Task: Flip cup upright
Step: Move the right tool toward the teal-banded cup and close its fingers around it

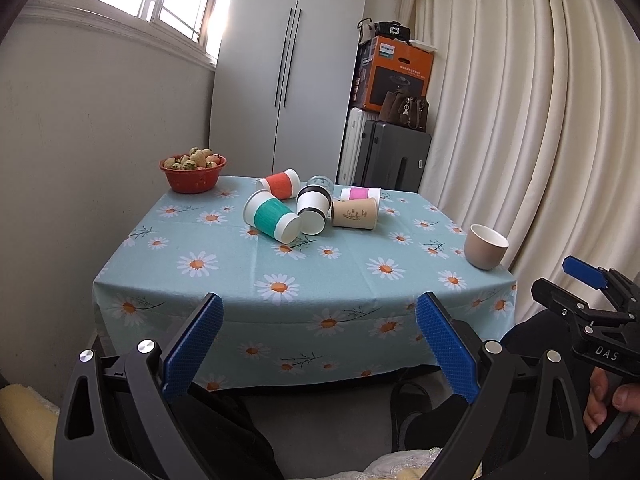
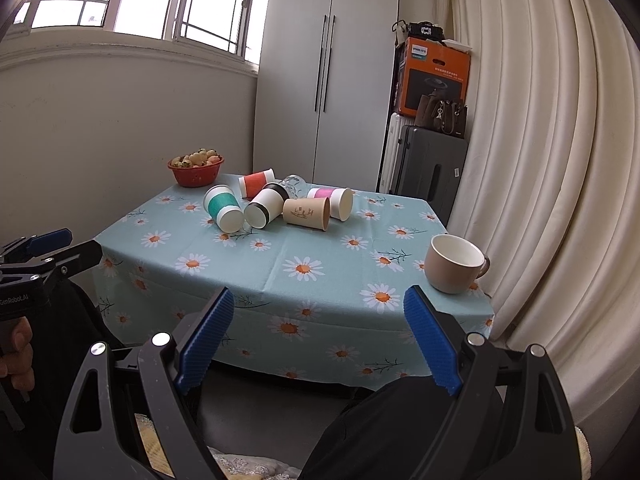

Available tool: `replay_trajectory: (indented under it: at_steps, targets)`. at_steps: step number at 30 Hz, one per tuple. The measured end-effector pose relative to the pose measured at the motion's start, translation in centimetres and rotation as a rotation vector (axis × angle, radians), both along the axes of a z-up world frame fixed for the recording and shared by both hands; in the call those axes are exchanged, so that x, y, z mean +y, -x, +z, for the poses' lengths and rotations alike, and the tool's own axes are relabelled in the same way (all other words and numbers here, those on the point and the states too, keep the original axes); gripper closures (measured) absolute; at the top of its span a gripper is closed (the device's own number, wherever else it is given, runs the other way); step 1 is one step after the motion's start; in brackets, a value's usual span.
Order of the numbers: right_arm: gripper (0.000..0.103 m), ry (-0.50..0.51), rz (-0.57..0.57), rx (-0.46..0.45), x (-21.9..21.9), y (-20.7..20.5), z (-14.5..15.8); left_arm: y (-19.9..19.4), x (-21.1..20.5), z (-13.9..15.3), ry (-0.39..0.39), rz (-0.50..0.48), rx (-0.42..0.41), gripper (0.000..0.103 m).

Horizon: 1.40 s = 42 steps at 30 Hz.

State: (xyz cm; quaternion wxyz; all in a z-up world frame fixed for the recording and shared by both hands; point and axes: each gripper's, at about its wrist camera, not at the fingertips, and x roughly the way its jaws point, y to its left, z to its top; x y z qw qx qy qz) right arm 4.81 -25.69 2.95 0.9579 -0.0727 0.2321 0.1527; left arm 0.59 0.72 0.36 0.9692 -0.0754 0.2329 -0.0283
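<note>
Several paper cups lie on their sides at the far middle of the table: a teal-sleeved cup (image 1: 272, 216) (image 2: 223, 208), a black-banded white cup (image 1: 313, 209) (image 2: 266, 205), a brown cup (image 1: 355, 213) (image 2: 307, 213), an orange cup (image 1: 279, 184) (image 2: 256, 183), a pink cup (image 1: 361, 193) (image 2: 332, 200) and a clear glass (image 1: 321, 182) (image 2: 293, 184). A beige mug (image 1: 485, 246) (image 2: 456, 263) stands upright at the near right corner. My left gripper (image 1: 319, 312) and right gripper (image 2: 319, 306) are open and empty, held in front of the table's near edge.
A red bowl of fruit (image 1: 193, 173) (image 2: 196, 170) sits at the far left corner. The daisy tablecloth (image 1: 320, 280) (image 2: 280, 280) hangs over the front. Curtain (image 1: 540, 120) on the right, wall on the left, wardrobe, suitcase and boxes behind.
</note>
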Motion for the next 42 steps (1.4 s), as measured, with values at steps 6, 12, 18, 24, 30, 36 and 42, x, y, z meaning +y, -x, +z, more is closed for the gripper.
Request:
replay_trajectory:
  at_steps: [6, 12, 18, 24, 30, 36, 42]
  targets:
    - [0.017, -0.023, 0.046, 0.091, 0.6, -3.4, 0.3, -3.1, 0.6, 0.3, 0.050, -0.014, 0.045, 0.008]
    - [0.017, -0.042, 0.084, 0.167, 1.2, -7.9, 0.8, -7.3, 2.2, 0.6, 0.128, -0.004, 0.097, 0.008]
    - [0.017, -0.069, 0.127, 0.237, 2.3, -13.6, 1.9, -12.7, 5.0, 1.5, 0.246, 0.034, 0.151, 0.008]
    - [0.017, -0.050, 0.180, 0.282, 4.7, -18.7, 2.3, -18.5, 7.2, 1.4, 0.342, 0.064, 0.210, 0.008]
    - [0.017, -0.051, 0.221, 0.318, 7.0, -23.5, 1.7, -24.1, 9.3, -0.4, 0.424, 0.112, 0.298, 0.009]
    - [0.017, -0.060, 0.300, 0.384, 9.4, -27.6, 1.0, -29.0, 10.7, -3.2, 0.519, 0.148, 0.396, 0.009]
    - [0.018, -0.068, 0.413, 0.462, 11.5, -30.7, 0.1, -33.3, 11.1, -6.1, 0.575, 0.194, 0.506, 0.010]
